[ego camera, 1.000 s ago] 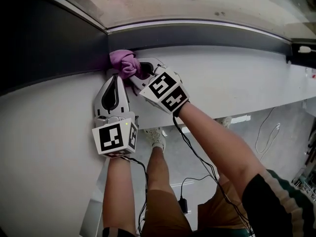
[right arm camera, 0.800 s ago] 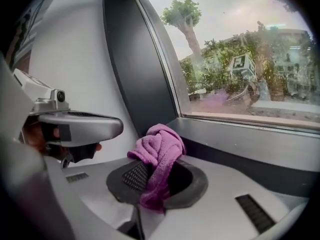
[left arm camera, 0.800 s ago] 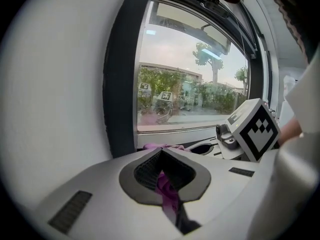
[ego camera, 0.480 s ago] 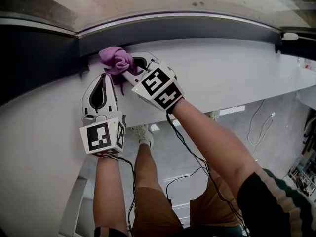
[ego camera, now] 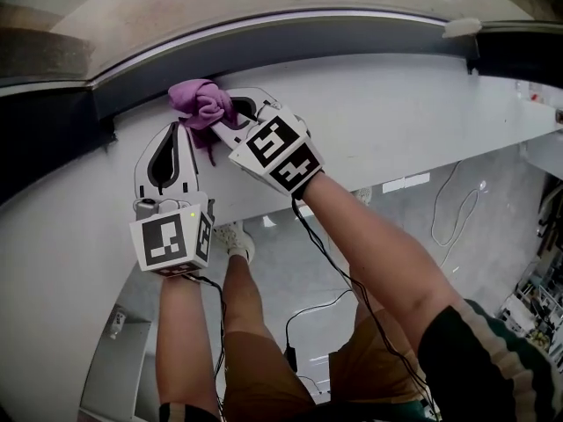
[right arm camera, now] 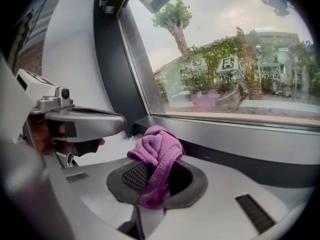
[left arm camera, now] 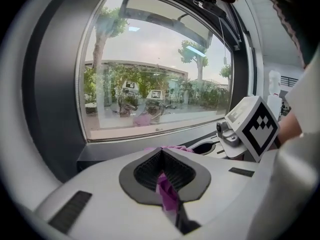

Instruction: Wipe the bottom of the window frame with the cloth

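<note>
Showing the purple cloth (ego camera: pixel 201 102) bunched against the window frame (ego camera: pixel 352 47) bottom, above the white sill (ego camera: pixel 405 121): right gripper (ego camera: pixel 227 112) clamped on its bulk, left gripper (ego camera: pixel 182 132) closed on a trailing fold.

The cloth (ego camera: pixel 202 102) is purple and soft, crumpled into a loose, rounded bundle. It sits right at the bottom of the window frame (ego camera: pixel 352 40), which is a long dark grey strip, and seems to touch it near its left end. The right hand-held gripper (ego camera: pixel 227 112) is closed on its lower folds. The left hand-held gripper (ego camera: pixel 182 130) pinches one thin hanging end.
</note>
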`<state>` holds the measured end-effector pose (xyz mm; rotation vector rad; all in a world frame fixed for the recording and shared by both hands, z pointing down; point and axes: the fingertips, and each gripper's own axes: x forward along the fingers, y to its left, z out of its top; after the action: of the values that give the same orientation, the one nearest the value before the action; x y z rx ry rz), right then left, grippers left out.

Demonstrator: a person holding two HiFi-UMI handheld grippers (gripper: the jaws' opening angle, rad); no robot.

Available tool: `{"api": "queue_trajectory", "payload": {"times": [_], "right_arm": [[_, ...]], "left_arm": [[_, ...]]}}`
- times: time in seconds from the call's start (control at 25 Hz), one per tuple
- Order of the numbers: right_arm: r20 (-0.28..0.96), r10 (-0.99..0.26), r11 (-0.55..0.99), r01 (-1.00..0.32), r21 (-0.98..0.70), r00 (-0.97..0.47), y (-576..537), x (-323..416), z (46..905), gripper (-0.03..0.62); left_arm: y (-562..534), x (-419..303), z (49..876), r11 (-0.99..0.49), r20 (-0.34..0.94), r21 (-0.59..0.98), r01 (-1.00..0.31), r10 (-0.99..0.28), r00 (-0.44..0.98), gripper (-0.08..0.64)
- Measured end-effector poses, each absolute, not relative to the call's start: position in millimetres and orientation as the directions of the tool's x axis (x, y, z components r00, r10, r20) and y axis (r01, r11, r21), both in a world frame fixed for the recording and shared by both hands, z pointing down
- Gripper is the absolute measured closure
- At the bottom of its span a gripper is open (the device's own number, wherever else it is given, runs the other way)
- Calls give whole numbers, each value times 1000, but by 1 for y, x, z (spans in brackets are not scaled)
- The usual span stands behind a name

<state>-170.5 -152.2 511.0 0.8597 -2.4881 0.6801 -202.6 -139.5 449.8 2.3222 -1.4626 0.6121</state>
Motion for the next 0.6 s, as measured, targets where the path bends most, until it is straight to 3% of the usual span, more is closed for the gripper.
{"api": "queue_trajectory", "payload": {"times": [0.6], "right_arm": [[541, -510, 623, -721, -304, -669, -149, -47, 514, 518]], "left_arm": [[-139, -68, 450, -525, 516, 74, -848, -708, 483, 552]]}}
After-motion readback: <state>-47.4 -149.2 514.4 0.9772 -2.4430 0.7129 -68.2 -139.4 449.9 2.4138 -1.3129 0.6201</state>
